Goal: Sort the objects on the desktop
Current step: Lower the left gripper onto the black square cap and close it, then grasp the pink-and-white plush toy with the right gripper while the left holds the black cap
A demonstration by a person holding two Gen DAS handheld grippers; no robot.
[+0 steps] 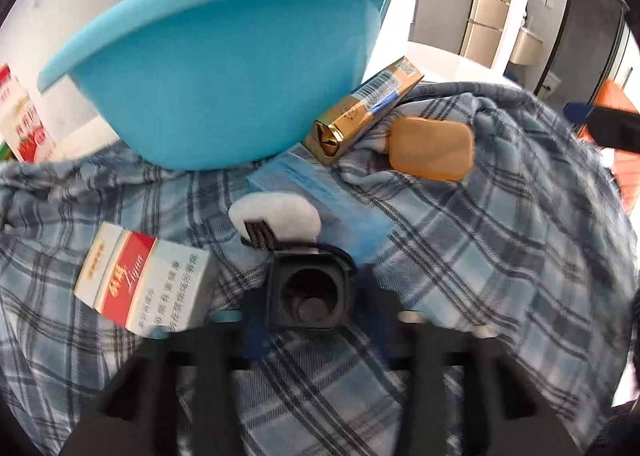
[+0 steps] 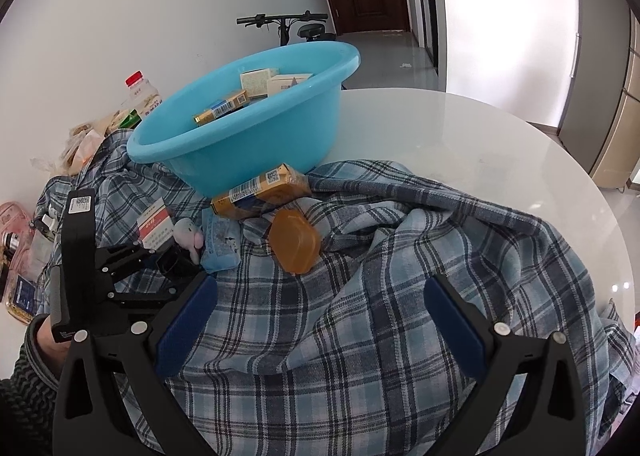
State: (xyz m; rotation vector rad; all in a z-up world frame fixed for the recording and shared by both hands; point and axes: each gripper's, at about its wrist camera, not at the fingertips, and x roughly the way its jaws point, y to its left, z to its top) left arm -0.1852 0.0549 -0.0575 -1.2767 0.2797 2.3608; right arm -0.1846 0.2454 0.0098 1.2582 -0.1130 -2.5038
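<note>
My left gripper (image 1: 312, 332) is shut on a small black square object (image 1: 306, 292) with a strap, lying on the plaid shirt (image 1: 500, 236). A white plush charm (image 1: 280, 212) lies just beyond it. A red-and-white cigarette pack (image 1: 140, 280) sits to its left, and a blue pack (image 1: 332, 200) lies ahead. Against the blue basin (image 1: 200, 76) lean a gold box (image 1: 364, 112) and an amber case (image 1: 430, 148). In the right wrist view my right gripper (image 2: 320, 320) stands open over the shirt (image 2: 360, 296), short of the amber case (image 2: 294, 244). The basin (image 2: 240, 160) holds several boxes.
The round white table (image 2: 460, 136) has its edge curving down the right. A red-capped bottle (image 2: 138, 92), snack bags (image 2: 80, 144) and a pink pouch (image 2: 12, 216) crowd the left side. A red-and-white carton (image 1: 24, 116) stands left of the basin. A bicycle (image 2: 288, 26) leans at the wall.
</note>
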